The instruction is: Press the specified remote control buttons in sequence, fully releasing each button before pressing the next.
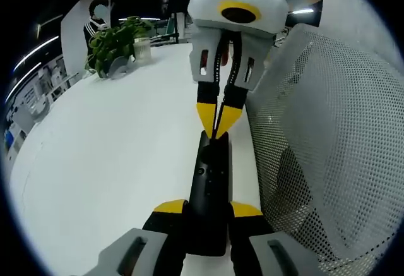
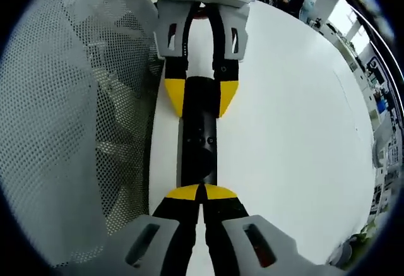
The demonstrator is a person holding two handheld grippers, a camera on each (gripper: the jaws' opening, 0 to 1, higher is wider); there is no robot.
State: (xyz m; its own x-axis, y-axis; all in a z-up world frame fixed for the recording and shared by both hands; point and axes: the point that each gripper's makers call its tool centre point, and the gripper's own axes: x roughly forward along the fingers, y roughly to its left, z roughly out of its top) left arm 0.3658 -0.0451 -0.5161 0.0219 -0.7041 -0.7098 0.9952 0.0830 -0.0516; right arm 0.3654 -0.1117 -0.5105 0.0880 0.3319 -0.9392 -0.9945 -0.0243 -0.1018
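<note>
Left gripper view: your left gripper (image 1: 209, 210) has its jaws clamped on the near end of one black remote control (image 1: 211, 181), lying lengthwise on the white table (image 1: 113, 162). Its near end is hidden between your jaws, and its buttons are too small to read. Your right gripper (image 1: 218, 119) comes in from the far side, yellow tips together, touching the remote's far end. One mesh chair back (image 1: 334, 143) is cut off at the right. One potted plant (image 1: 117, 42) sits far back. Right gripper view: your right gripper (image 2: 202, 192) has its jaws together over the remote (image 2: 199, 140); the left gripper (image 2: 202, 96) grips the opposite end.
</note>
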